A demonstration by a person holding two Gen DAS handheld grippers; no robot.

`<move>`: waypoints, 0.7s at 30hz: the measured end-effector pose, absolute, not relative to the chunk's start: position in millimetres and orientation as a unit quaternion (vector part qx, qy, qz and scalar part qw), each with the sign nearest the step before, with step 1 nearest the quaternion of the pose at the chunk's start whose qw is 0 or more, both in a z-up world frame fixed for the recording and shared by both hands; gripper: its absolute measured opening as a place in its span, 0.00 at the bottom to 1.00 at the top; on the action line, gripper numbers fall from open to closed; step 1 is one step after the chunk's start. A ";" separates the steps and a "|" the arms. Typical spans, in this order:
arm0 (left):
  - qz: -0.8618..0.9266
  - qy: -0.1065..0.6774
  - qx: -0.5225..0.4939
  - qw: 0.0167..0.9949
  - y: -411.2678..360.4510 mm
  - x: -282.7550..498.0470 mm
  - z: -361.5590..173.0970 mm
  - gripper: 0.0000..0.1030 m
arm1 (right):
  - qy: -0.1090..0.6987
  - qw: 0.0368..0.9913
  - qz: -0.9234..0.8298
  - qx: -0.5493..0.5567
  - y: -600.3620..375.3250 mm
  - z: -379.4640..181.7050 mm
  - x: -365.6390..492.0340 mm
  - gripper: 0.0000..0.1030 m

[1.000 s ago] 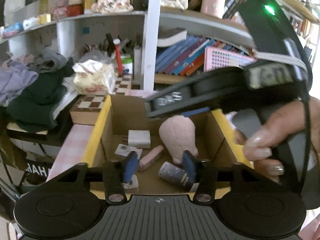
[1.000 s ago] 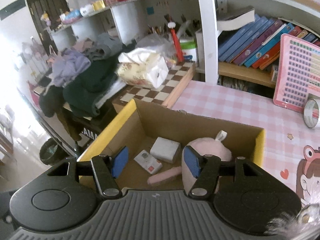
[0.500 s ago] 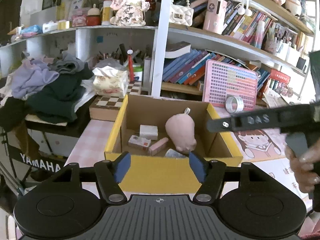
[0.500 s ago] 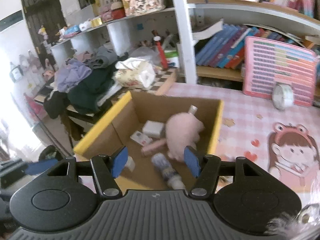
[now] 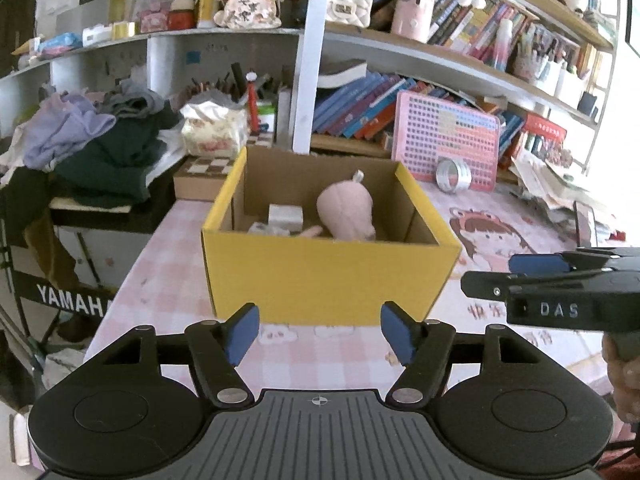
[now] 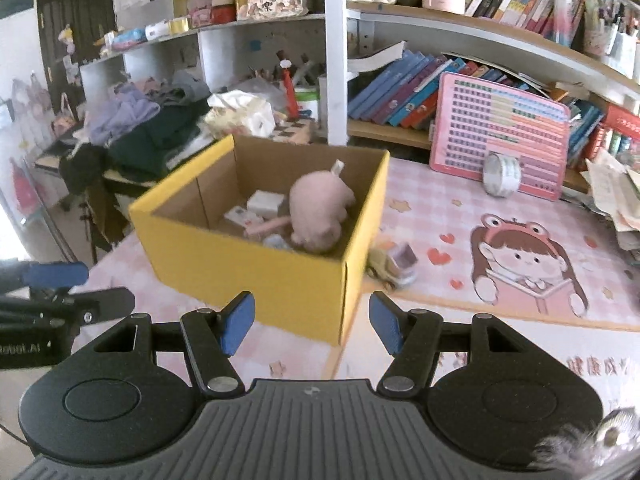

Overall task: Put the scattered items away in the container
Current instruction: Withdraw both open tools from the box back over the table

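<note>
A yellow cardboard box (image 5: 328,276) stands on the pink checked table; it also shows in the right wrist view (image 6: 256,272). Inside lie a pink plush toy (image 5: 347,211) (image 6: 318,210), a white block (image 5: 285,215) (image 6: 265,202), a small card pack (image 6: 236,216) and a pink stick (image 6: 266,226). A small purple and olive item (image 6: 394,266) lies on the table against the box's right side. My left gripper (image 5: 319,330) is open and empty in front of the box. My right gripper (image 6: 310,320) is open and empty, near the box's front right corner.
A pink number board (image 5: 446,148) leans on the shelf with a tape roll (image 5: 452,174) in front. A chessboard box (image 5: 204,176), tissue pack (image 5: 212,130) and clothes pile (image 5: 100,144) sit left. A cartoon mat (image 6: 524,264) covers the right table. Papers (image 5: 556,184) are stacked at far right.
Both grippers have pulled back and out of the box, from above its inside to in front of it. The box and its contents stayed in place.
</note>
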State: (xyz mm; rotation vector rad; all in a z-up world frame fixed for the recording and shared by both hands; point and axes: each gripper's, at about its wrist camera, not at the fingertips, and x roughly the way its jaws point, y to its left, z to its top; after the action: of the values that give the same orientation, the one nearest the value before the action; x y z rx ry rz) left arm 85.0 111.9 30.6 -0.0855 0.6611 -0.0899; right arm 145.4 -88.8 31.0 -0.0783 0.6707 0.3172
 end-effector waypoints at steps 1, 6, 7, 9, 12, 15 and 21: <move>-0.044 0.328 -0.037 0.943 110.0 82.8 28.6 0.70 | 0.329 0.931 0.152 -0.039 -89.3 28.0 139.4 0.61; -0.052 0.348 -0.023 0.936 102.5 73.2 18.0 0.71 | 0.339 0.929 0.143 -0.052 -87.7 13.7 116.8 0.64; -0.053 0.351 -0.022 0.935 101.3 71.1 16.2 0.72 | 0.342 0.928 0.140 -0.051 -88.0 11.6 113.4 0.64; -0.053 0.356 -0.018 0.933 99.9 67.8 14.2 0.73 | 0.348 0.926 0.135 -0.048 -88.9 8.1 108.0 0.65; -0.055 0.365 -0.014 0.929 98.1 62.6 9.9 0.78 | 0.354 0.926 0.124 -0.044 -91.1 5.3 99.9 0.69; -0.059 0.379 -0.015 0.924 95.9 58.8 4.1 0.79 | 0.362 0.924 0.113 -0.039 -93.9 3.0 94.4 0.74; -0.064 0.397 -0.014 0.916 91.3 54.8 -2.8 0.80 | 0.377 0.920 0.097 -0.034 -99.9 -2.9 86.8 0.82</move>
State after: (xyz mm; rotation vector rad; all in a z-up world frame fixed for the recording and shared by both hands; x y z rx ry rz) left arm 54.8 91.3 -2.8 -0.0281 0.8169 -0.1321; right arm 86.8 -99.9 -2.9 -0.0706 0.7755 0.1988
